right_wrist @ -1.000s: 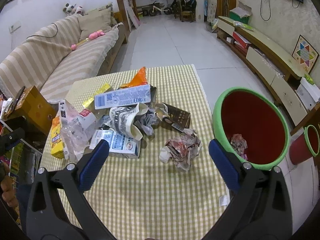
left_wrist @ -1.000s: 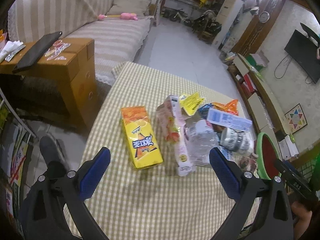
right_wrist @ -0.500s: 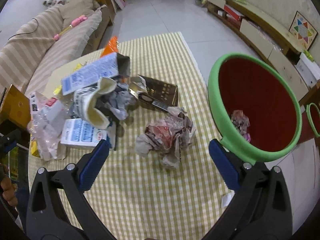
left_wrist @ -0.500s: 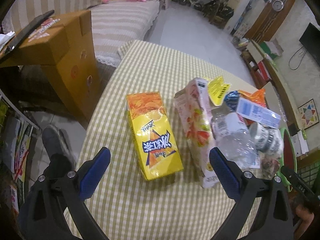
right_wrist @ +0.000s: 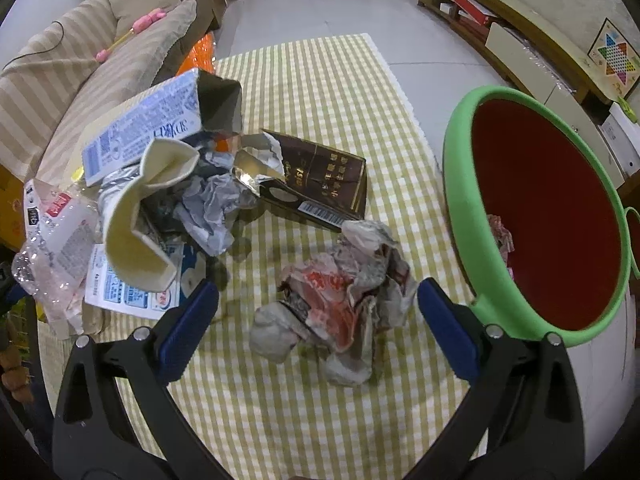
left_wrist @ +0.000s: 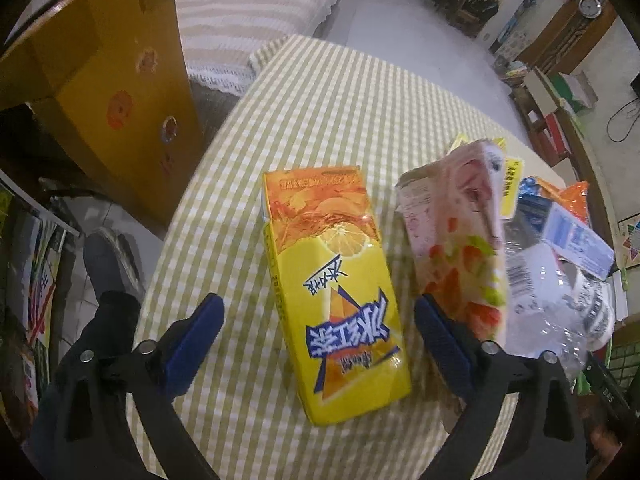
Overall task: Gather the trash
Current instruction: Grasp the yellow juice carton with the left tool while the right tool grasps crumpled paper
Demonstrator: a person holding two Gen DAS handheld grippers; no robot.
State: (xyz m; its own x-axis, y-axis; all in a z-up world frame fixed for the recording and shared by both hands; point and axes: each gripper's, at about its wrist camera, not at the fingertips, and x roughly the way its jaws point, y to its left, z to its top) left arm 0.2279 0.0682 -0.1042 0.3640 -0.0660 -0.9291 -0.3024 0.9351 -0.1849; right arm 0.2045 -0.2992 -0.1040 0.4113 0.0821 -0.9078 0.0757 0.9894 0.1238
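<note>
- Trash lies scattered on a table (left_wrist: 320, 92) covered with a green-and-white checked cloth.
- Yellow juice carton (left_wrist: 334, 292) lies flat on the cloth, straight ahead of the left gripper (left_wrist: 318, 322), its near half between the 2 blue pads.
- Left gripper's jaws stand wide apart with gaps on both sides of the carton; they have just been closing a little, and no pad presses on it.
- At 2 o'clock from that carton, just beside it, is a pink carton (left_wrist: 456, 236), and a crushed clear plastic bottle (left_wrist: 560, 292) lies at 3 o'clock beyond it.
- At 10 o'clock in the left wrist view, off the table, stands a cardboard box (left_wrist: 104, 80).
- Crumpled paper wrapper (right_wrist: 340, 300) sits on the cloth between the fingers of the right gripper (right_wrist: 318, 322), whose jaws are spread wide and clear of it.
- At 12 o'clock from the wrapper lies a dark brown box (right_wrist: 320, 180), torn open; at 10 o'clock is a heap with a blue-and-white carton (right_wrist: 148, 128) and a bent paper cup (right_wrist: 140, 216).
- At 3 o'clock from the wrapper, past the table edge, stands a bin (right_wrist: 464, 184) with a green rim and red inside; 1 crumpled scrap (right_wrist: 502, 234) lies in it.
</note>
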